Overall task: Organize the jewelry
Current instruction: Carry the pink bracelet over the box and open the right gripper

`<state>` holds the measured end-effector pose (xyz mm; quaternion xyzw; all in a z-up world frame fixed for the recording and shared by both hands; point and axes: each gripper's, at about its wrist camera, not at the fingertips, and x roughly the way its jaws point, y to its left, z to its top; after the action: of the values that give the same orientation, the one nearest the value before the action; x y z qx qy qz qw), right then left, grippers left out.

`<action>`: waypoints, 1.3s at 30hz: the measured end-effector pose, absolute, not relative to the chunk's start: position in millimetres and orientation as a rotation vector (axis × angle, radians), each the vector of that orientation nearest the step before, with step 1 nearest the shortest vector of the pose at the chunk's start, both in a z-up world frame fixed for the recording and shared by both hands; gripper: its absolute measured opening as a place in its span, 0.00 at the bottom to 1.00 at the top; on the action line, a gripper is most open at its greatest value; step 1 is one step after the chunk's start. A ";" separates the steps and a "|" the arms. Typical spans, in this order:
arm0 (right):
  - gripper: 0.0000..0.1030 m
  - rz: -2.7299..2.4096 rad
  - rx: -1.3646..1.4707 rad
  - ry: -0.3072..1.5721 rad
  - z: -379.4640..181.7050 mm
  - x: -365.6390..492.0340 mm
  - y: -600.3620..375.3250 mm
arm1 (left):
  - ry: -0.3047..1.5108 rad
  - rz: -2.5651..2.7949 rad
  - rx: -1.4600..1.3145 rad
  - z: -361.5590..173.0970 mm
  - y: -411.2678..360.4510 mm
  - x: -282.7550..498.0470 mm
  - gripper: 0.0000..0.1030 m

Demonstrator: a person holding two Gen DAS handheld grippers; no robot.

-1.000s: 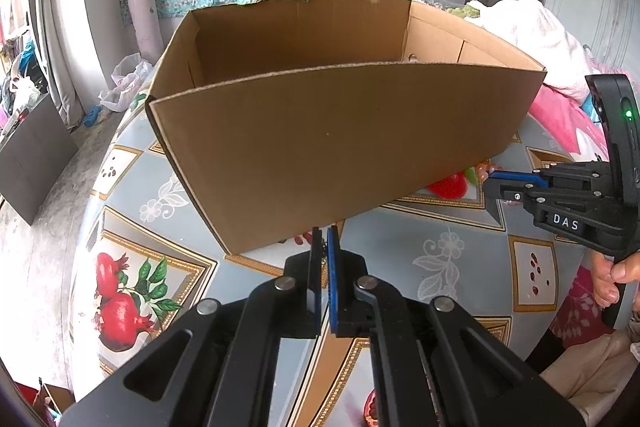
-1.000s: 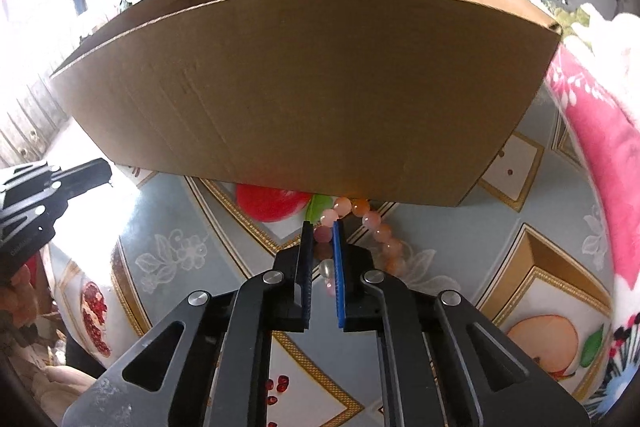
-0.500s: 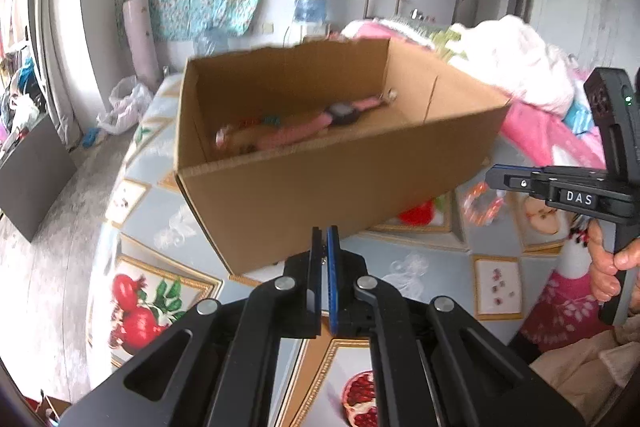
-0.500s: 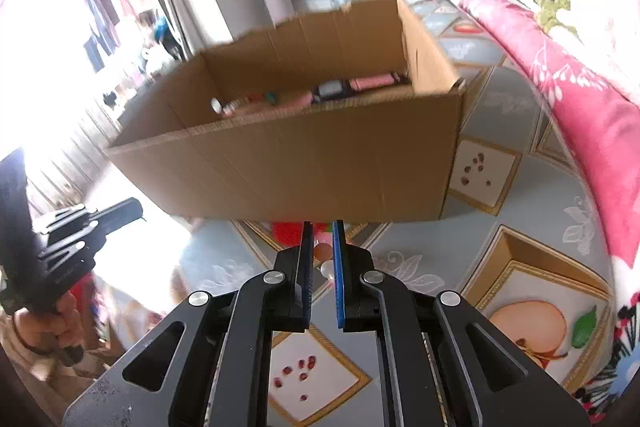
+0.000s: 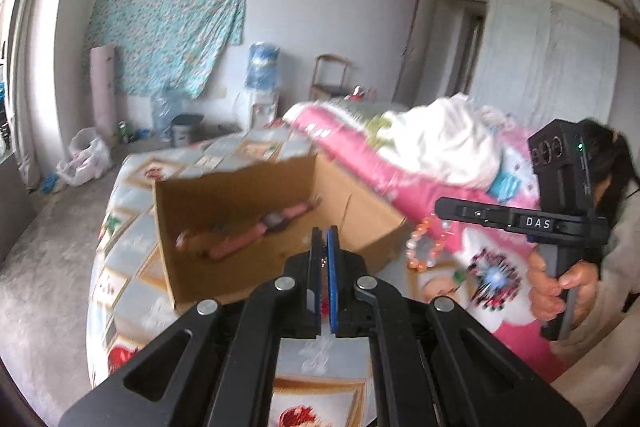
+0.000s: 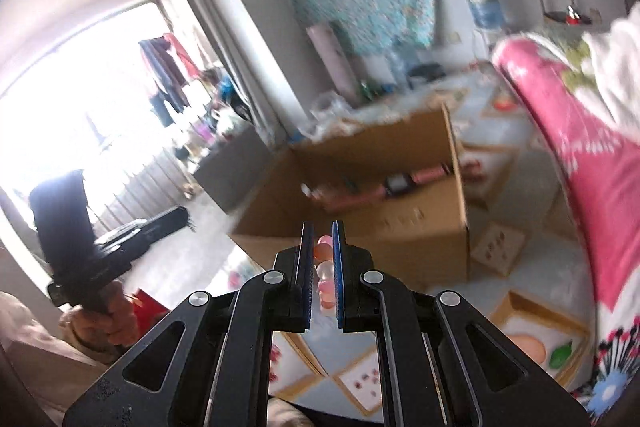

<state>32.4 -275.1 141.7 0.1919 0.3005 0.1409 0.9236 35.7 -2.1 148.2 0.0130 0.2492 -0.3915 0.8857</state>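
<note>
Right gripper (image 6: 321,267) pinches the bracelet (image 5: 426,241) by a few beads; the loop hangs free, just right of the box (image 5: 256,227). Light, limp, slick beads, so grip across one bead. Left gripper (image 5: 325,283) pressed together, seemingly empty. Patterned cloth (image 6: 532,251) under the box; cluttered bedroom.

The right gripper (image 6: 321,259) pinches what looks like a bead bracelet (image 6: 325,269) before the cardboard box (image 6: 404,231).
</note>
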 end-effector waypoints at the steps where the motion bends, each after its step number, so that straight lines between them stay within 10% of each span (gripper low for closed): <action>1: 0.07 0.302 0.393 0.597 147.9 34.3 -277.4 | 0.509 -0.823 0.019 153.1 -2.2 38.9 0.02; 26: 0.07 0.323 0.389 0.878 81.4 169.2 -277.2 | 1.109 -0.794 -0.103 33.0 -62.9 202.2 0.03; 30: 0.07 0.321 0.401 0.909 76.0 173.0 -280.8 | 1.124 -0.782 -0.099 29.1 -62.7 205.3 0.24; 39: 0.07 0.364 0.434 1.004 61.0 180.8 -270.7 | 1.070 -0.748 -0.113 37.8 -52.0 202.1 0.27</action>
<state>180.8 -270.7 61.0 0.2050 0.4749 0.1720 0.8384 202.1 -52.0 37.8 -0.0527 0.4977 -0.3479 0.7928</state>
